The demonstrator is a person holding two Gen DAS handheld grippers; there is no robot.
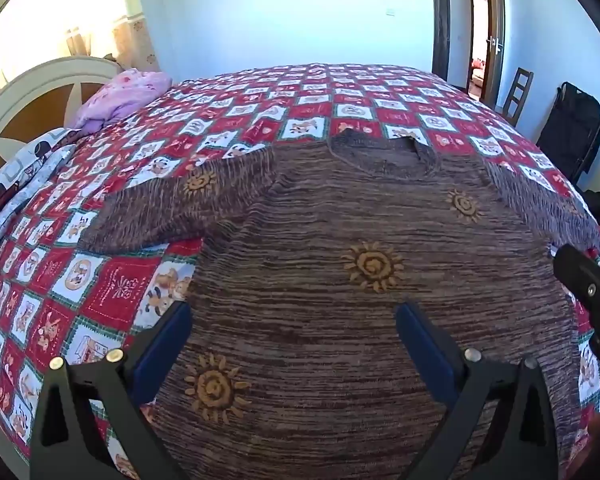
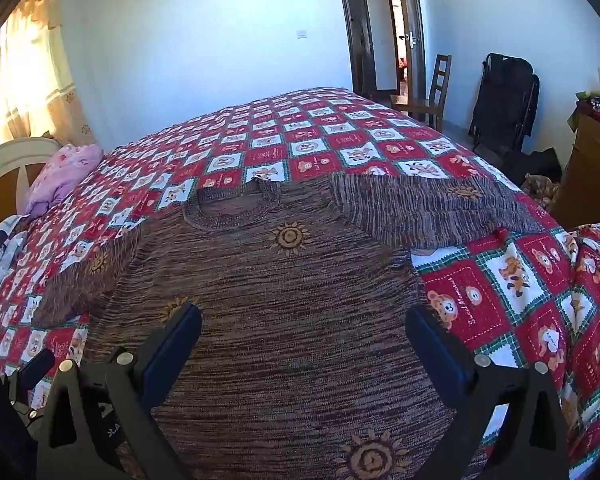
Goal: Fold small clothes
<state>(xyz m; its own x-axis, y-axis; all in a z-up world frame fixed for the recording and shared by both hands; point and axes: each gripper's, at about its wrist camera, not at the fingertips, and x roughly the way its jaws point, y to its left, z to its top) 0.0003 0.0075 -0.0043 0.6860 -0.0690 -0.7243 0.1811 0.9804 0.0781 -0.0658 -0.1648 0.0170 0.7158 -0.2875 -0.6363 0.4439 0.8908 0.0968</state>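
A brown striped knit sweater (image 1: 360, 232) with orange sun motifs lies flat on the bed, neck away from me and both sleeves spread out. It also shows in the right wrist view (image 2: 284, 288). My left gripper (image 1: 294, 320) is open and empty, held over the lower left part of the sweater body. My right gripper (image 2: 304, 324) is open and empty, held over the lower right part of the body. The right gripper shows at the right edge of the left wrist view (image 1: 588, 292).
The bed is covered by a red, white and green checked quilt (image 2: 520, 280). A pink bundle (image 1: 124, 96) and pillows (image 1: 24, 184) lie by the headboard at left. A wooden chair (image 2: 436, 88), a black folded stroller (image 2: 504, 100) and a wooden cabinet (image 2: 592, 168) stand at right.
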